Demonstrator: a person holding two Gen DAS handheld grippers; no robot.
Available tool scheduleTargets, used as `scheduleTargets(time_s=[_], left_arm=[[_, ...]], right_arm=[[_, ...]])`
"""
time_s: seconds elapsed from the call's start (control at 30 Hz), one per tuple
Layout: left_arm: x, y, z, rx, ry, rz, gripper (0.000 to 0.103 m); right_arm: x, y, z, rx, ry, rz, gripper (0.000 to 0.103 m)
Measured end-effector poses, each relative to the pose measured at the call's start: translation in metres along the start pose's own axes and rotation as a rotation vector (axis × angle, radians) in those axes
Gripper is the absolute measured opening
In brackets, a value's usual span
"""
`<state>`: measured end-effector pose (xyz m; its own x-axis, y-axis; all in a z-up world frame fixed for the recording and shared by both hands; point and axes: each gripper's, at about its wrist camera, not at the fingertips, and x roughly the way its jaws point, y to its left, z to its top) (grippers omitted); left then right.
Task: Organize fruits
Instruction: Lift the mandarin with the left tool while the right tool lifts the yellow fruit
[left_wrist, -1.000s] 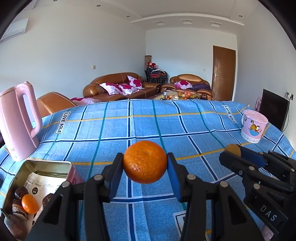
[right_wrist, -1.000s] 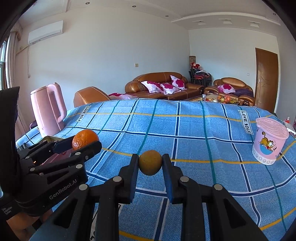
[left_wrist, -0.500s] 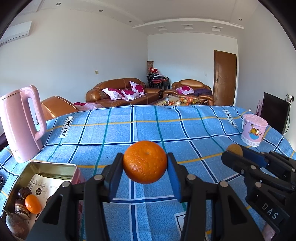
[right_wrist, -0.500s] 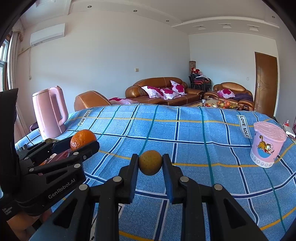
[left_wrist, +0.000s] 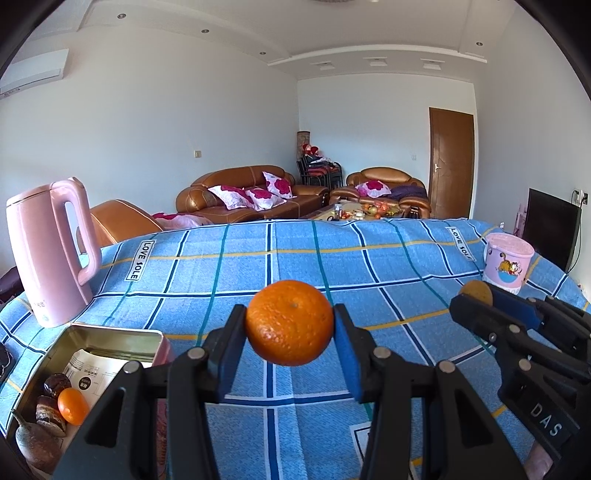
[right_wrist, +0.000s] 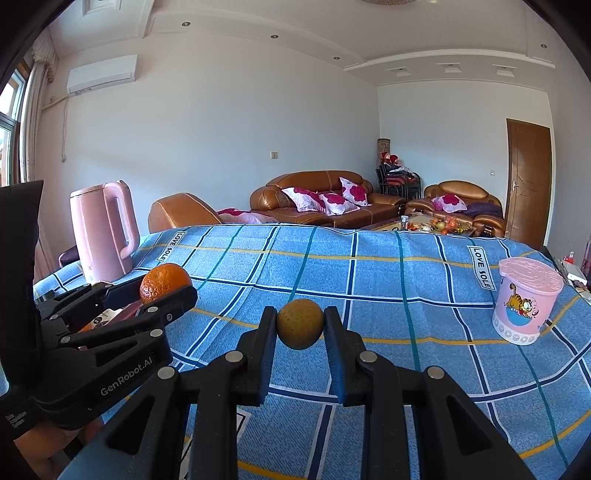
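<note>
My left gripper (left_wrist: 290, 322) is shut on a bright orange mandarin (left_wrist: 289, 322), held in the air above the blue checked tablecloth (left_wrist: 295, 266). Seen from the right wrist, that mandarin (right_wrist: 165, 283) sits in the left gripper (right_wrist: 166, 286) at the left. My right gripper (right_wrist: 300, 329) is shut on a small dull yellow-brown fruit (right_wrist: 300, 329), also off the cloth; the left wrist view catches this fruit (left_wrist: 475, 291) at the right in the right gripper (left_wrist: 476, 295). An open metal tin (left_wrist: 110, 336) at the lower left holds a small orange fruit (left_wrist: 72, 406) and dark brown fruits (left_wrist: 55, 384).
A pink kettle (left_wrist: 51, 251) stands at the table's left behind the tin. A pink lidded cup (right_wrist: 526, 301) with a cartoon cat stands at the right. A printed paper (left_wrist: 92, 373) lies in the tin. Brown sofas (right_wrist: 321, 199) sit beyond the far edge.
Both views have tipped slightly upward, so the table and the tin sit lower in the pictures. Both fruits stay gripped as before.
</note>
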<state>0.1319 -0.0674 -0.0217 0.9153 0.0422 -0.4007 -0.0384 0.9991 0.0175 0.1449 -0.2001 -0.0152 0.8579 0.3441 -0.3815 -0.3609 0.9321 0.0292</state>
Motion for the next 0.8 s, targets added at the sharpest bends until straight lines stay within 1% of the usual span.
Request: scheduleTargets(time_s=[0.47, 0.8], left_arm=[[-0.012, 0.0, -0.002, 0.001, -0.047, 0.02, 0.048], [-0.018, 0.001, -0.003, -0.003, -0.066, 0.026, 0.048]], right_arm=[[-0.012, 0.003, -0.002, -0.017, -0.061, -0.009, 0.027], [-0.019, 0.004, -0.003, -0.023, -0.092, -0.015, 0.027]])
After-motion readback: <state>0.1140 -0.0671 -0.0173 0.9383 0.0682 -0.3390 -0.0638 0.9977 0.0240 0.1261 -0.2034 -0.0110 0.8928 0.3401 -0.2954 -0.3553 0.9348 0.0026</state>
